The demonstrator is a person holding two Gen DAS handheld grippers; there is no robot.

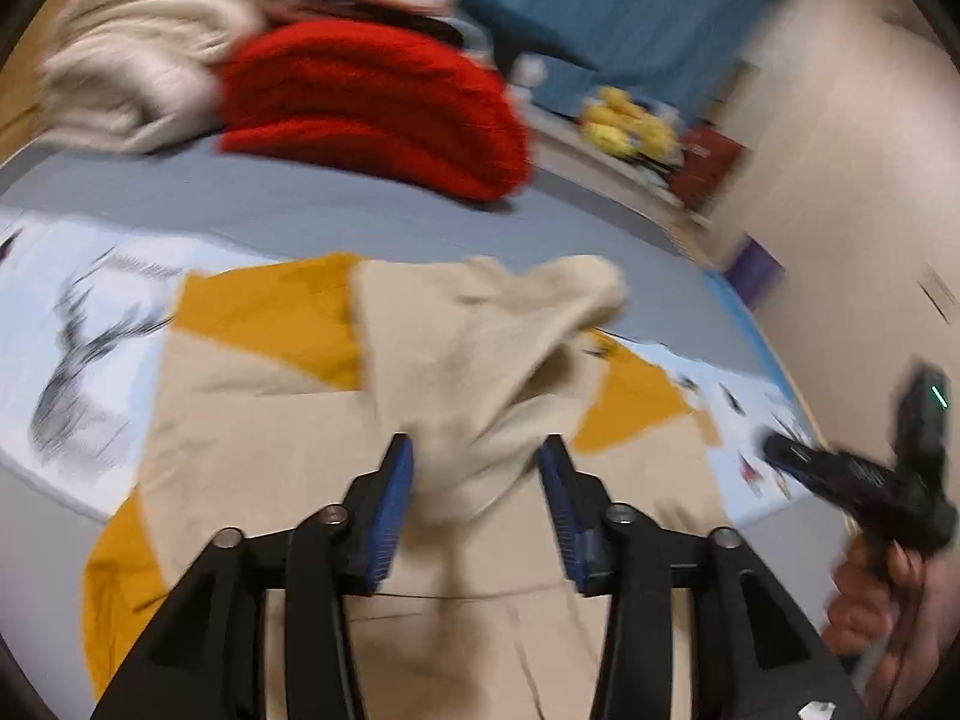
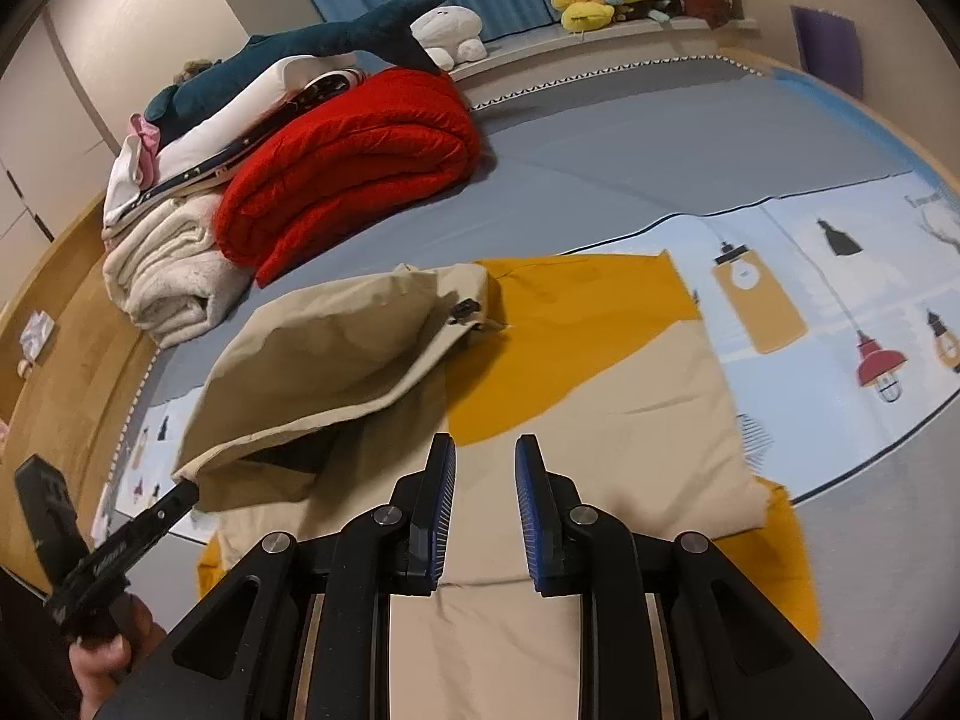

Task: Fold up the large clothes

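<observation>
**Soft two-tone garment, half folded on the bed**

Where the left wrist view looks down, the left gripper [image 1: 477, 450] stands with its jaws apart, and a limp fold of the beige and mustard garment [image 1: 480, 324] droops between the blue pads [image 1: 396, 492]. The picture is blurred, so whether the cloth brushes a pad cannot be told, but neither pad presses on it. Off to the lower right a hand [image 1: 882, 588] carries the other tool. The cloth sags under its own weight here, which suggests a light, thin woven fabric with no stiffness: it will follow whatever edge is lifted and crease readily.

From the right wrist view, the right gripper [image 2: 485, 450] is narrow, its jaws a small gap apart with nothing between them, hovering over the garment's body [image 2: 630, 420]. The garment lies spread on the bed [image 2: 600, 138], on a printed mat [image 2: 840, 276]. A beige sleeve or flap [image 2: 336, 348] is turned over toward the middle, its free end near the left tool's tip at lower left. A small dark buckle [image 2: 465, 307] sits on that flap near its far end.

Judging by this, hems and seams make the best holds, since doubled cloth gives the pads more to bite. Pinching a single layer mid-panel would probably only drag up a peak.
</observation>
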